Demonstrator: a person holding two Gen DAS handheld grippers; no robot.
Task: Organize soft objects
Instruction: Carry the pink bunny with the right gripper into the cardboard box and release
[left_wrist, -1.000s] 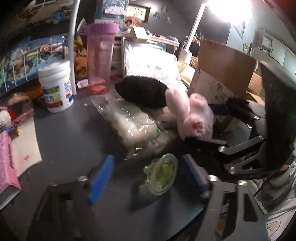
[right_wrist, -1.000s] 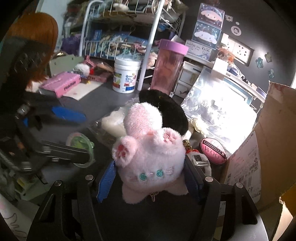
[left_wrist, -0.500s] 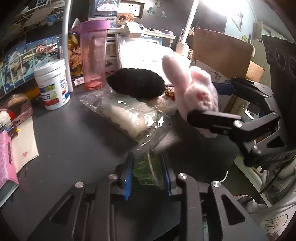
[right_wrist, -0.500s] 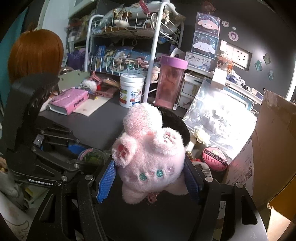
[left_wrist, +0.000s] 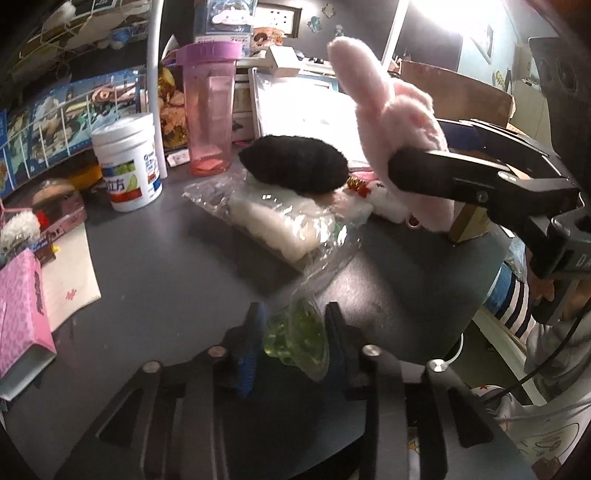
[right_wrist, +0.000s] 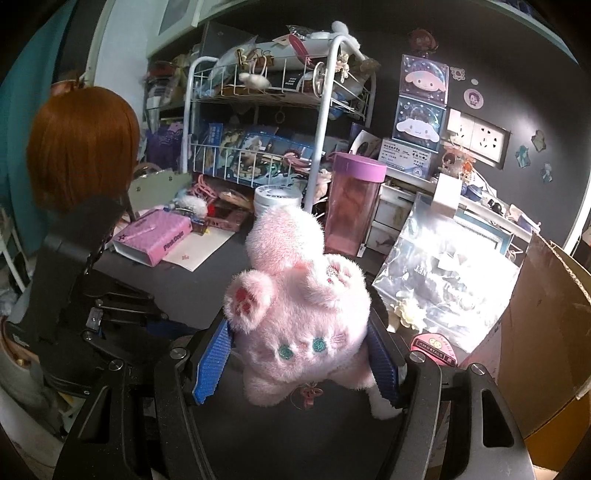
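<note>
My right gripper (right_wrist: 299, 354) is shut on a pink plush cat (right_wrist: 299, 314) and holds it in the air above the dark desk; the plush also shows in the left wrist view (left_wrist: 391, 122), high at the right. My left gripper (left_wrist: 293, 332) is shut on a small clear packet with a green squishy toy (left_wrist: 295, 336), lifted off the desk. On the desk lie a black fuzzy plush (left_wrist: 293, 168) and a clear bag of white soft stuff (left_wrist: 280, 221) under it.
A pink tumbler (left_wrist: 208, 107) and a white tub (left_wrist: 127, 162) stand at the back left. A pink box (left_wrist: 20, 314) lies at the left edge. A cardboard box (right_wrist: 546, 332) stands at the right, with a shiny plastic bag (right_wrist: 443, 284) beside it. A wire rack (right_wrist: 266, 110) is behind.
My left gripper closed on the green squishy packet and lifted it off the desk. My right gripper raised the pink plush higher above the desk.
</note>
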